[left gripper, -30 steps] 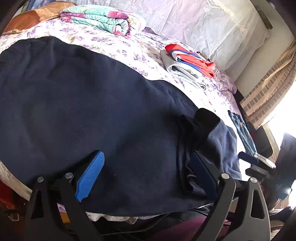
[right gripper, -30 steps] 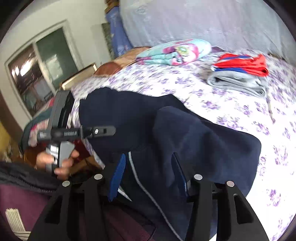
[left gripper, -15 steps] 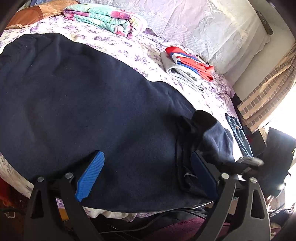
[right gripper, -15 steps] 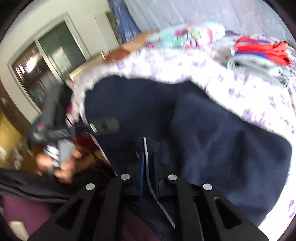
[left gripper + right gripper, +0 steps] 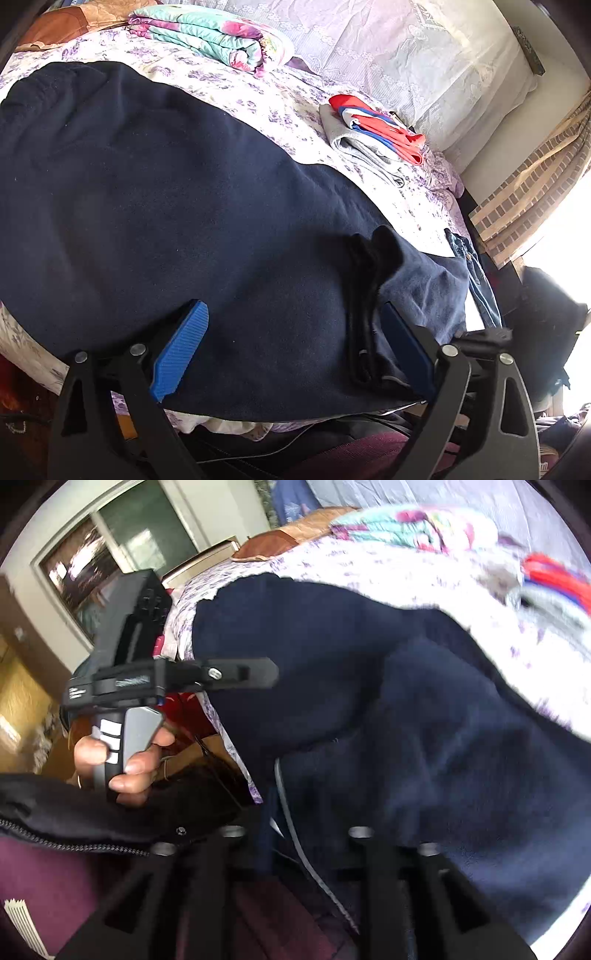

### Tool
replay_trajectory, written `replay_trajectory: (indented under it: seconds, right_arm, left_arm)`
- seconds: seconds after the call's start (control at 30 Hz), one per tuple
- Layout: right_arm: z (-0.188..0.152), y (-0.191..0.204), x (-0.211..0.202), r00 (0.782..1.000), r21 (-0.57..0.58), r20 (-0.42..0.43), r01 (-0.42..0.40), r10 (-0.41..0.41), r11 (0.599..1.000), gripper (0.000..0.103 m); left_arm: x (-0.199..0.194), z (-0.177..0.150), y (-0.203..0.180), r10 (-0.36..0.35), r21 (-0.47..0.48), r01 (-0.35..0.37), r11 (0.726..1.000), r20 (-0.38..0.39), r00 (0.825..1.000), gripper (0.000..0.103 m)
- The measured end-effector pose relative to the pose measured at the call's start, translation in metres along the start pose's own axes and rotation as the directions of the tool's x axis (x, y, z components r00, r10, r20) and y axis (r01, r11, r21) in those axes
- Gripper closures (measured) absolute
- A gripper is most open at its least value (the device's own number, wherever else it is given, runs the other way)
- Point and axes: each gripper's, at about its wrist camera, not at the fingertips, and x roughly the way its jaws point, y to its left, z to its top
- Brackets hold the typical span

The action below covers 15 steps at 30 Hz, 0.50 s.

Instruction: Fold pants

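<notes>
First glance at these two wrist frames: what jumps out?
The navy pants dominate, spread across the floral bedsheet and filling most of the left wrist view, with a rumpled fold near the bed's right edge. The left claw hangs wide open over the near hem. Behind lie a folded floral quilt and a stack of folded clothes near the pillows.

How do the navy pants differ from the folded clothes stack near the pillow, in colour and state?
The navy pants are one dark colour; the folded clothes stack mixes grey, red and blue. The pants lie spread wide across the bed with one end bunched at the near edge; the stack is a small tidy pile near the pillow. Both rest on the flowered bed.
</notes>
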Motion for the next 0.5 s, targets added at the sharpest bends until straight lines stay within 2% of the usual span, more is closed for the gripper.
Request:
replay_trajectory:
  seconds: [0.13,0.27,0.33,0.4,0.5]
  right_arm:
    - [0.018,0.004,-0.025,0.997,-0.065,0.067,0.045,-0.041,0.997,0.057]
    - [0.041,-0.008,-0.044,0.980,-0.108,0.113,0.178,-0.165,0.978,0.057]
    - [0.055,-0.019,-0.033,0.969,-0.159,0.082,0.242,-0.231,0.957,0.047]
    - [0.069,-0.029,-0.014,0.961,-0.215,0.021,0.275,-0.277,0.937,0.045]
    - [0.065,-0.047,0.014,0.957,-0.275,-0.094,0.239,-0.273,0.931,0.043]
  left_arm:
    - [0.000,0.000,0.000,-0.003,-0.002,0.003,1.000,0.000,1.000,0.011]
    - [-0.001,0.000,0.002,-0.015,-0.013,0.015,1.000,-0.002,1.000,0.011]
    - [-0.001,0.001,0.003,-0.018,-0.017,0.018,1.000,-0.003,1.000,0.011]
    - [-0.001,0.001,0.002,-0.018,-0.016,0.017,1.000,-0.004,1.000,0.011]
    - [-0.001,0.000,0.001,-0.018,-0.015,0.018,1.000,-0.004,1.000,0.011]
